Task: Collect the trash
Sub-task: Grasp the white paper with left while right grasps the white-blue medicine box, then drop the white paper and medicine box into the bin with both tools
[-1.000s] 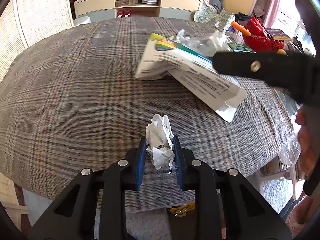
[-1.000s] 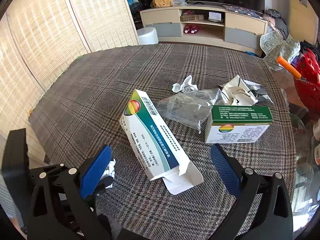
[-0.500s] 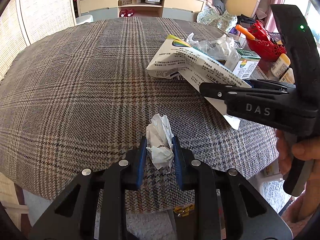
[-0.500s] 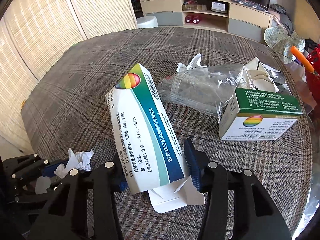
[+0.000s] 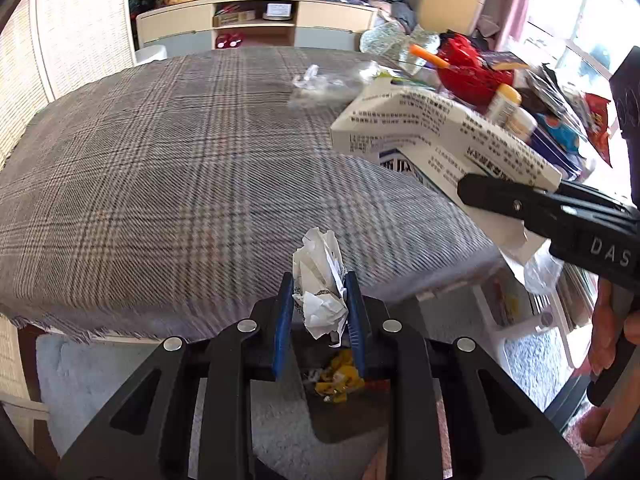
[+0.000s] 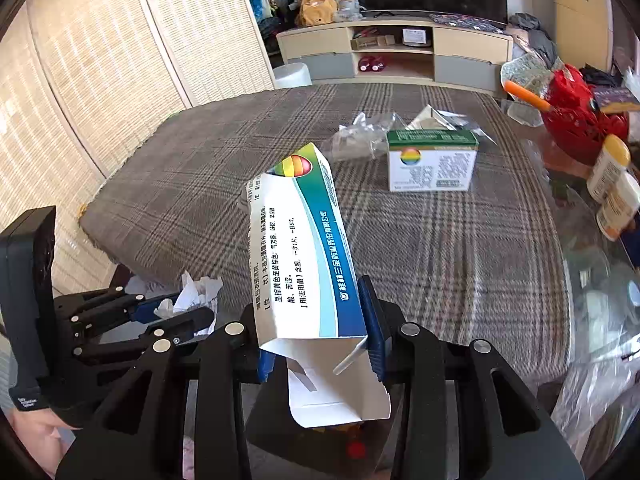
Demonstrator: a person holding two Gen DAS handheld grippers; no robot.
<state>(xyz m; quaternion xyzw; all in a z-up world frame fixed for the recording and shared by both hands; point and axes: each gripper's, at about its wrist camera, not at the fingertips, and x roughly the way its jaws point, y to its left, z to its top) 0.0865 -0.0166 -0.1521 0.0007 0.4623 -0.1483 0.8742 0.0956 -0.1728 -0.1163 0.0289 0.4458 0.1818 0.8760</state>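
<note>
Now left gripper (image 5: pixel 320 300) pinches crumpled paper (image 5: pixel 320 280); right gripper (image 6: pixel 320 332) clamps medicine box (image 6: pixel 304 248)

Ahead of you the plaid tablecloth (image 6: pixel 224 168) lies bare on its left and middle. Far right, 1 green-topped box (image 6: pixel 432 160) and crumpled clear plastic (image 6: pixel 360 140) block passage. Bottles (image 6: pixel 612 184) and a red basket (image 6: pixel 576 120) crowd the right edge.

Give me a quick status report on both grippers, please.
Left gripper shut on crumpled white paper wad. Right gripper shut on long white-and-blue carton. Small green-topped box remains on table.
</note>
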